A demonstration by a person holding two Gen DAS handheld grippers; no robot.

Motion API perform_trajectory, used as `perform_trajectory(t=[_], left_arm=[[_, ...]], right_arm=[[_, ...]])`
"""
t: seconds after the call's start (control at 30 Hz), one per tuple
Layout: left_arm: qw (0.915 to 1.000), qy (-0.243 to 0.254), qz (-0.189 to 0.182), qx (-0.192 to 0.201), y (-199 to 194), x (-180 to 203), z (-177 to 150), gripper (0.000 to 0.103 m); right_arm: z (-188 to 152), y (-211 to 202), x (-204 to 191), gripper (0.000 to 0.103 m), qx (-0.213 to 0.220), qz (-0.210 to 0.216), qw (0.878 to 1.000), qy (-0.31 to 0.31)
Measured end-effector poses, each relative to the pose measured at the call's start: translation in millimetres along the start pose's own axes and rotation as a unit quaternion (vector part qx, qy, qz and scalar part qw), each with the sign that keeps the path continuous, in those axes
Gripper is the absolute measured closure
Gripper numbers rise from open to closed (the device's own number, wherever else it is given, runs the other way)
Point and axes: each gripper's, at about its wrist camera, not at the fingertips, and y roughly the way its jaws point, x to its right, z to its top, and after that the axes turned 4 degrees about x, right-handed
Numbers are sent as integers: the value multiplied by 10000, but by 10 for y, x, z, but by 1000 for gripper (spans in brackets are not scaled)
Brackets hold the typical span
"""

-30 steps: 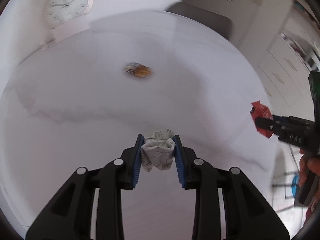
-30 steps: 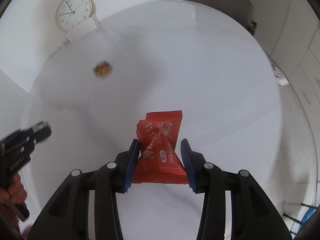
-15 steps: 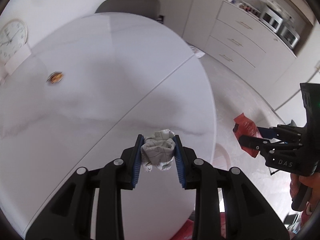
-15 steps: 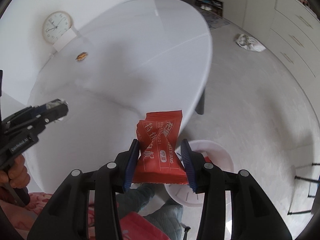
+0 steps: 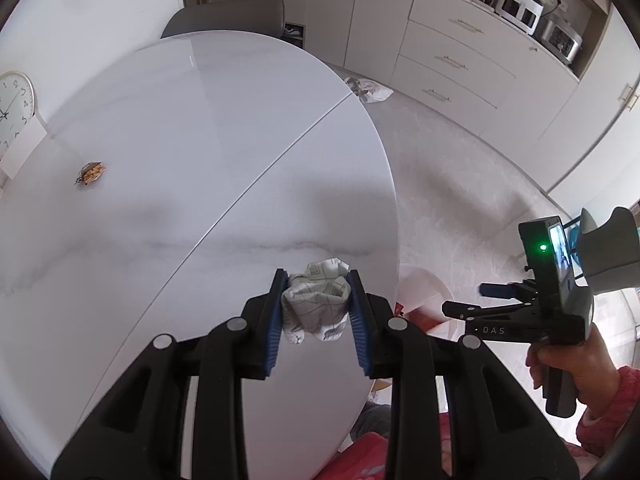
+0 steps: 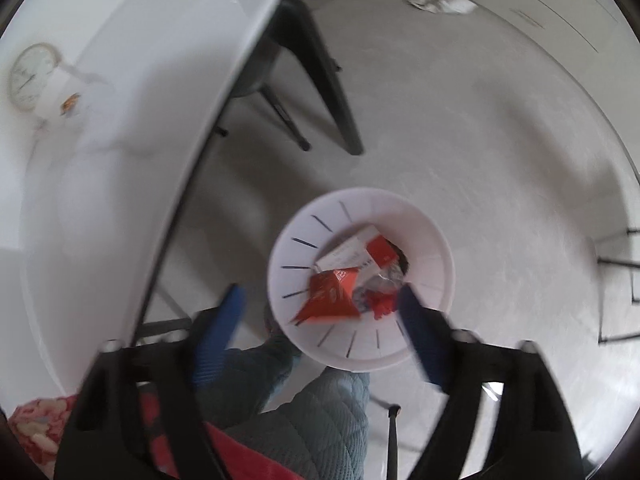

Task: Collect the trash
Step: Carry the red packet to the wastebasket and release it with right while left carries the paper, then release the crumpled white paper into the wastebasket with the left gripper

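1. Now the right gripper (image 6: 320, 312) hangs wide over the white trash bin (image 6: 440, 248) on the floor, its red snack wrapper (image 6: 332, 294) inside or dropping in.
2. Meanwhile the left gripper (image 5: 316, 304) pinches a crumpled paper ball (image 5: 316, 304) above the counter (image 5: 200, 140) near its right edge, probably next for the bin.
3. One small wrapper (image 5: 90, 172) lies near the counter's far left edge; more crumpled trash (image 5: 368, 90) sits on open floor.
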Motion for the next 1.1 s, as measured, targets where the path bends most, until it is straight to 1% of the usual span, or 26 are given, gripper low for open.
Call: perform_trajectory(t=[0.03, 0.07, 0.2, 0.33, 0.47, 0.53, 0.6, 0.63, 0.67, 0.7, 0.77, 0.87, 0.93, 1.0, 1.03, 1.1], left_arm=[[10000, 20, -5, -8, -1, 33, -5, 73], [10000, 45, -13, -24, -1, 73, -14, 73], [9995, 254, -134, -126, 49, 230, -8, 73], [9963, 693, -422, -267, 157, 570, 12, 73], [9875, 1205, -831, -577, 397, 1014, -17, 73], [9809, 1405, -1032, -862, 590, 1249, -60, 73], [9745, 1519, -1219, -1113, 743, 1399, -99, 72], [9708, 1556, -1308, -1275, 842, 1491, -130, 69], [9672, 1576, -1397, -1422, 935, 1570, -161, 62], [9653, 1581, -1431, -1505, 998, 1605, -174, 57], [9632, 1585, -1383, -1675, 1128, 1716, -233, 34], [9606, 1678, -1321, -1779, 1201, 1817, -293, 27], [9592, 1734, -1311, -1807, 1176, 1857, -342, 21], [9595, 1775, -1311, -1754, 1136, 1868, -353, 18], [9599, 1787, -1296, -1730, 1117, 1895, -347, 15], [9620, 1817, -1223, -1632, 1067, 1889, -334, 13]], right_arm=[[-7, -14, 42, 11, 37, -123, 9998, 126], [-7, -31, 64, 11, 63, -160, 9997, 178], [-35, -206, 253, 7, 257, -218, 9981, 511], [-148, -449, 642, 6, 458, -251, 9944, 915], [-302, -612, 924, 6, 538, -354, 9907, 1197], [-384, -680, 1049, 6, 566, -466, 9891, 1280], [-463, -715, 1174, 6, 558, -522, 9878, 1355], [-491, -719, 1217, 6, 549, -527, 9874, 1391], [-532, -724, 1280, 6, 525, -525, 9867, 1448], [-571, -723, 1339, 6, 504, -523, 9859, 1506], [-613, -719, 1409, 6, 469, -522, 9850, 1575], [-664, -691, 1500, 6, 420, -512, 9842, 1644], [-671, -710, 1538, 6, 406, -507, 9839, 1666], [-663, -707, 1553, 6, 404, -505, 9836, 1683], [-652, -712, 1556, 6, 412, -502, 9835, 1686], [-627, -716, 1544, 6, 428, -494, 9838, 1671]])
